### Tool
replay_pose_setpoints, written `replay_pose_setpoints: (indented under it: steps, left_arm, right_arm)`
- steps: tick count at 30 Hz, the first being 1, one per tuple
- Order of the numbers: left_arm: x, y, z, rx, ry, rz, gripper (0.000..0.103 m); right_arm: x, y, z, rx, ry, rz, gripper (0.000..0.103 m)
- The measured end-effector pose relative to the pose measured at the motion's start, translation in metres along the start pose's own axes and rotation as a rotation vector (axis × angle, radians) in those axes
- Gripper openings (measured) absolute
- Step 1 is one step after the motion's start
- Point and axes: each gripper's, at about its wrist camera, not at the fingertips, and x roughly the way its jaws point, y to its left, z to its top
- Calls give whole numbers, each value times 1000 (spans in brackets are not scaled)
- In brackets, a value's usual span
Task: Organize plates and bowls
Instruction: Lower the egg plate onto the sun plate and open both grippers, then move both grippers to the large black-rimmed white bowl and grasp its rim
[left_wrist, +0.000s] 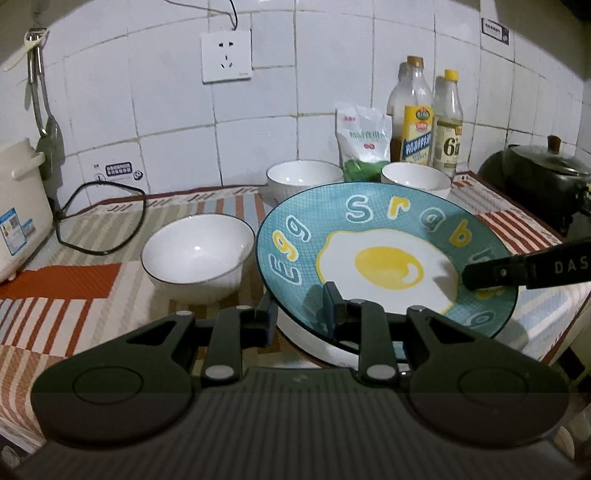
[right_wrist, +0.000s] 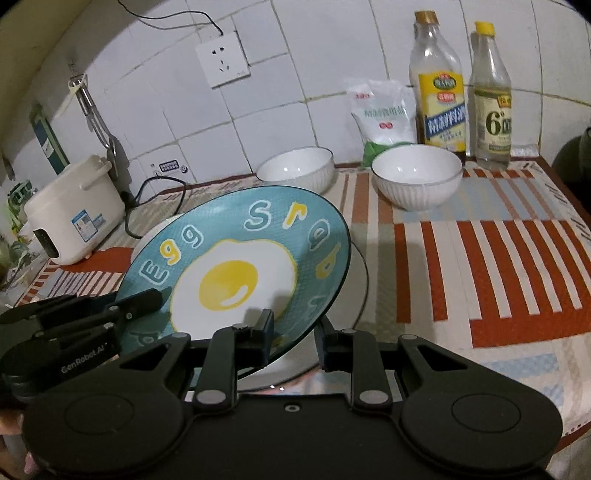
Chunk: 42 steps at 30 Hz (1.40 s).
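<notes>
A teal plate (left_wrist: 384, 240) with a fried-egg picture and yellow and white letters hangs tilted above the striped tablecloth. My left gripper (left_wrist: 301, 312) is shut on its near-left rim. My right gripper (left_wrist: 476, 275) is shut on the right rim. The right wrist view has the same plate (right_wrist: 236, 266) with my right gripper (right_wrist: 295, 336) clamping its lower edge and my left gripper (right_wrist: 147, 299) on its left edge. Three white bowls stand on the cloth: one left of the plate (left_wrist: 197, 254), two at the back (left_wrist: 304, 179) (left_wrist: 415, 179). A white, dark-rimmed dish (right_wrist: 364, 273) shows under the plate.
A white rice cooker (right_wrist: 74, 214) with a black cable stands at the left. Two bottles (right_wrist: 439, 99) (right_wrist: 491, 107) and a white bag (right_wrist: 384, 118) line the tiled wall. A black lidded pot (left_wrist: 543, 177) sits at the far right. Striped cloth (right_wrist: 498, 266) spreads to the right.
</notes>
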Motion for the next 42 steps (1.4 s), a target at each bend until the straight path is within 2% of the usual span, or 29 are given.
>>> replay_pose_setpoints:
  steps: [5,12,19,22,25,28,31,35,37,42]
  left_arm:
    - [6,-3,-4,-7,27,0,24]
    - [13,-6,-9,-32,64,-18,24]
    - [18,-5,-11,-18,65,11,24]
    - [22,-5,-9,-7,80,37,26]
    - [23,-2,-8,-5,91,23,28]
    - [20,1,-9,-9,97,1,30]
    - [12,2,-10,3,93,-3,36]
    - [-13,2,-10,44,35,-8,56]
    - [-27,4,-8,54,16,-17,62]
    - [-60,12,-5,64,-8,-35,67]
  right_arm:
    - [5,-4,-4,4,24,-5,28]
    - [8,-1,-3,-34,66,-67,29]
    - [14,4,-2,-84,76,-103,30]
    - [15,12,-4,-165,53,-152,34]
    - [8,25,-10,-259,0,-202,37]
    - [-1,32,-13,-287,-27,-214,44]
    - [-10,39,-15,-310,-49,-236,47]
    - [-28,46,-20,-321,-74,-223,53]
    - [-36,51,-23,-323,-81,-216,55]
    - [-55,67,-33,-352,-103,-199,60]
